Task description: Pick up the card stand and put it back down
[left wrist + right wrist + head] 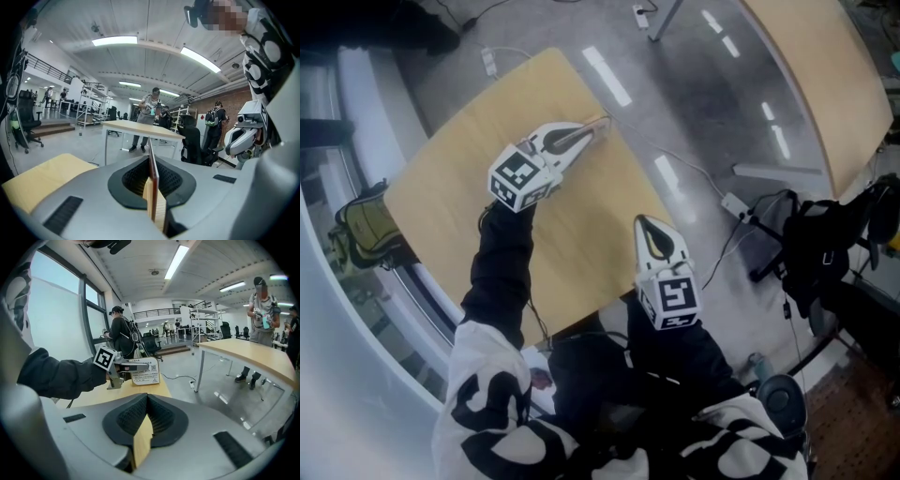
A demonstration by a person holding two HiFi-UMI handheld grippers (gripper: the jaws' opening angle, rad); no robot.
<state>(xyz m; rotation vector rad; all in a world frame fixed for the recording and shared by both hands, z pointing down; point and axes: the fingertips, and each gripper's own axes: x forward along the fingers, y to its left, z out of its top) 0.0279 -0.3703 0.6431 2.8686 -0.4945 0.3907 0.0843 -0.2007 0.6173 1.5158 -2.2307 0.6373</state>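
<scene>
The card stand [146,373], a white printed card in a clear holder, is upright at the far corner of the light wooden table [459,178]. My left gripper [600,124] is shut on it. In the left gripper view the card stand [153,178] runs edge-on between the closed jaws of the left gripper [151,158]. From the right gripper view the left gripper [136,363] clamps the stand's top edge. The stand's bottom edge is close to the tabletop; whether it touches I cannot tell. My right gripper [645,221] hovers over the table's near right edge, shut and holding nothing, as the right gripper [147,398] shows in its own view.
A larger wooden table [825,75] stands beyond a strip of grey floor. A power strip with cables [736,204] lies on the floor to the right, near a black chair and bag [825,244]. A green bag [361,225] sits left of the table. People [119,333] stand in the background.
</scene>
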